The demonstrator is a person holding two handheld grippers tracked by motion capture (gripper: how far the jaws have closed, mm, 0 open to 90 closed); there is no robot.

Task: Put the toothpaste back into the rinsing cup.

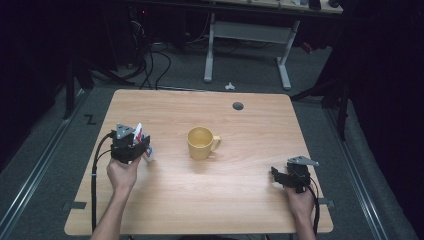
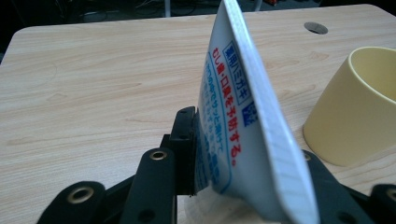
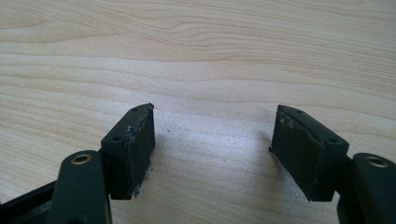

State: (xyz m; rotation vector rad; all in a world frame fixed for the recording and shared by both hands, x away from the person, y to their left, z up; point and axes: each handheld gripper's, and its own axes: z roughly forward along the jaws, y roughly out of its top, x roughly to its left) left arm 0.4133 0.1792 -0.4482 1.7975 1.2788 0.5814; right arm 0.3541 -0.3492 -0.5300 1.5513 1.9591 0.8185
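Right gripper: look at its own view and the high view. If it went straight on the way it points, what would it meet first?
Probably the bare table. The right gripper, jaws open and empty, points low over the wood; the mug sits farther off, likely outside that line.

My toothpaste tube [image 2: 243, 126] cut off at the bottom edge, cap hidden, small print blurred, mug [image 2: 359, 105] perhaps half out of frame
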